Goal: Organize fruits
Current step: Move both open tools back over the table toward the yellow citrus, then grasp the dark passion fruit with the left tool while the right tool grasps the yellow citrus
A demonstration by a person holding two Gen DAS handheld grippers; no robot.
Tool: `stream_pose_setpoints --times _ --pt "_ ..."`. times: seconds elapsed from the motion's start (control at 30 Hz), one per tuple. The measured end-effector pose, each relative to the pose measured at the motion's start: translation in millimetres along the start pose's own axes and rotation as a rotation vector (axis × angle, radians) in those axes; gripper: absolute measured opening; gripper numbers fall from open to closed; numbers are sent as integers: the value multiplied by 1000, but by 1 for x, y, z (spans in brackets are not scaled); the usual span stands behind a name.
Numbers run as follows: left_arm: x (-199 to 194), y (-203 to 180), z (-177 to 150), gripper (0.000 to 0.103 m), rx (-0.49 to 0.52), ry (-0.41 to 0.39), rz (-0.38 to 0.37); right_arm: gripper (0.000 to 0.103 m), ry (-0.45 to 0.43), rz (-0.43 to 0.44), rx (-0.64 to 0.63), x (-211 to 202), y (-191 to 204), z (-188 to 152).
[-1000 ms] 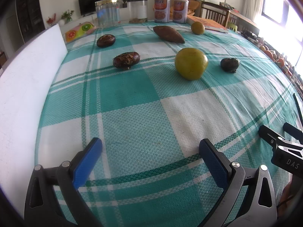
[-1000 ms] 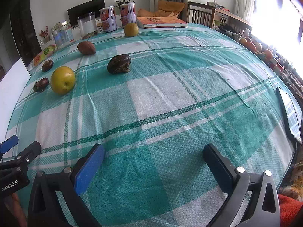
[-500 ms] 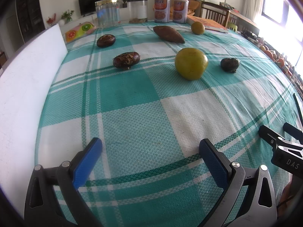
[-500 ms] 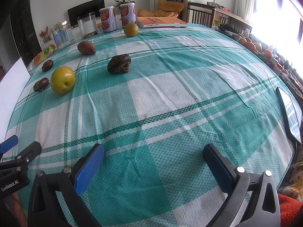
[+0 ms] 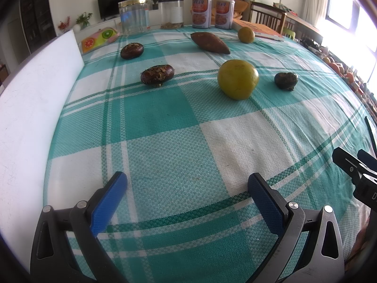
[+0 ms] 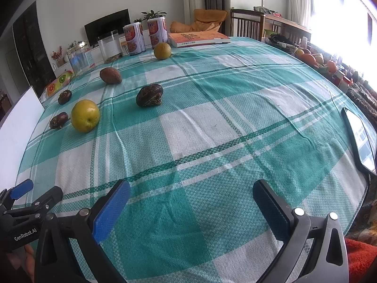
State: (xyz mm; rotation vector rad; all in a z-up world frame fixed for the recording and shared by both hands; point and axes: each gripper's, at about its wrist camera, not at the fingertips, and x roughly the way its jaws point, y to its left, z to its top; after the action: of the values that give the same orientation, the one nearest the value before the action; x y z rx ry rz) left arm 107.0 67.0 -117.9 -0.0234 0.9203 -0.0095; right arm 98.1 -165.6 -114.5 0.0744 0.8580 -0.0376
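Fruits lie far ahead on a teal-and-white checked tablecloth (image 5: 165,122): a yellow-green apple (image 5: 237,79), two dark brown chestnut-like fruits (image 5: 157,75) (image 5: 132,50), a dark round one (image 5: 285,80), a sweet potato (image 5: 209,43) and a small orange (image 5: 245,35). In the right wrist view the apple (image 6: 85,115), dark fruit (image 6: 149,95) and orange (image 6: 162,51) also show. My left gripper (image 5: 187,188) is open and empty near the front edge. My right gripper (image 6: 191,197) is open and empty too.
A white board (image 5: 30,108) stands along the table's left side. Two cans (image 5: 213,12), clear jars (image 5: 134,20) and an orange book (image 6: 199,39) stand at the back. A phone or tablet (image 6: 359,139) lies at the right edge. Chairs and more fruit sit beyond.
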Motion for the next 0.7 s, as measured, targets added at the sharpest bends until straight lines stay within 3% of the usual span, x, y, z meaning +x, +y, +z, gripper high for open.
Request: stream_pose_setpoints --times 0.33,0.53,0.7 --pt "0 0 0 102 0 0 0 103 54 14 28 10 -5 0" --pt "-3 4 0 102 -11 -1 -24 103 65 -24 -9 13 2 -1" --pt "-13 32 27 100 -167 -45 -66 103 65 -26 -10 13 2 -1"
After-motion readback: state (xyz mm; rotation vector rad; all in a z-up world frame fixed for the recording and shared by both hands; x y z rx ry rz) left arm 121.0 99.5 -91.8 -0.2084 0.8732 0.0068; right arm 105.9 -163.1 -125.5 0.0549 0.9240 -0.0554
